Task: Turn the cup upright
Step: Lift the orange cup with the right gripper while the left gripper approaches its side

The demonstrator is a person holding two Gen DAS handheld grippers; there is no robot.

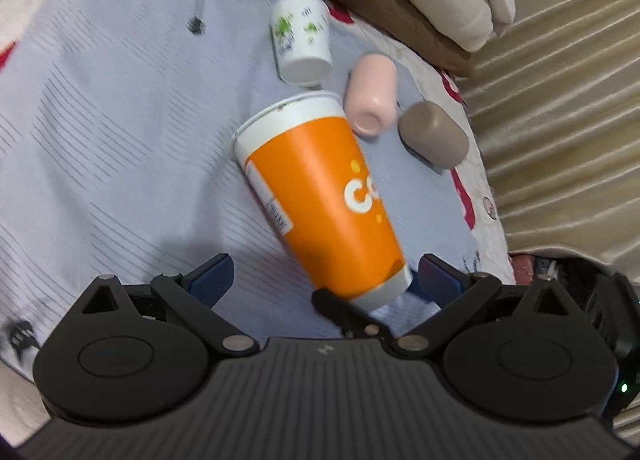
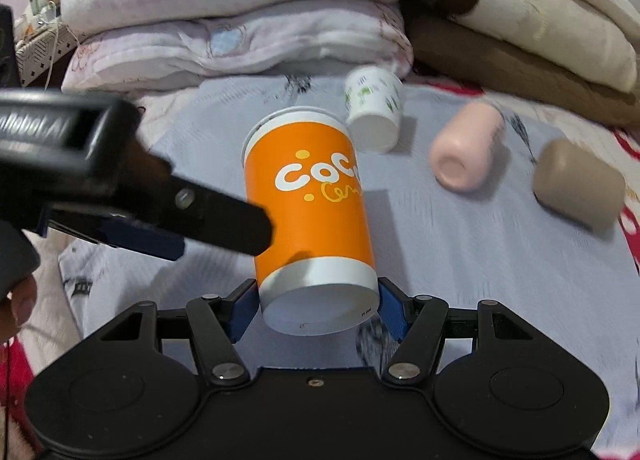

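Note:
A tall orange paper cup with a white rim and white base lies tilted, its base toward the camera. My right gripper is shut on the cup's base end, a blue pad on each side. In the left wrist view the same orange cup leans with its rim away and its base low. My left gripper is open, its blue pads wide apart, the right pad close to the cup's base. The left gripper's finger shows in the right wrist view, beside the cup's left side.
A white cup with green print, a pink cup and a brown cup lie on their sides on the pale blue cloth. Folded quilts are stacked behind. A ribbed beige cover lies to the right.

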